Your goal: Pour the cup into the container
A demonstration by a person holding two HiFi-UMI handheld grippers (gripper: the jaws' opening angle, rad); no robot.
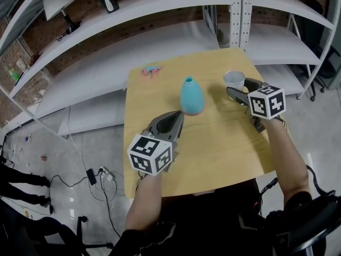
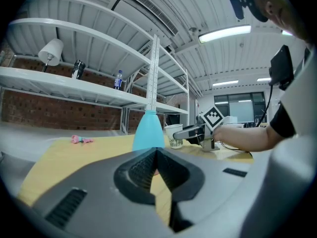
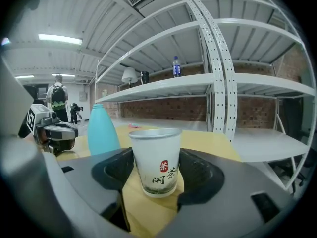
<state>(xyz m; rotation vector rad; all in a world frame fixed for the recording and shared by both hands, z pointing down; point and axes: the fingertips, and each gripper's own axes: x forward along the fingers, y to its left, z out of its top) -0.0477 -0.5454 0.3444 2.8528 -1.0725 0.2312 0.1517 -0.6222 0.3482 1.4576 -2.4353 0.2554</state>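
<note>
- The right gripper (image 1: 240,88) is closed on the white paper cup (image 3: 155,160), a pad against each side; the cup is upright at the table's (image 1: 213,148) far right corner
- The teal container (image 1: 192,96) stands upright mid-table, left of the cup and apart from it
- The left gripper (image 1: 178,116) has its jaws together with nothing in them, tips just short of the container
- A small pink item (image 1: 151,70) lies at the far left edge
- White shelving (image 1: 236,15) stands behind the table, just past the cup
</note>
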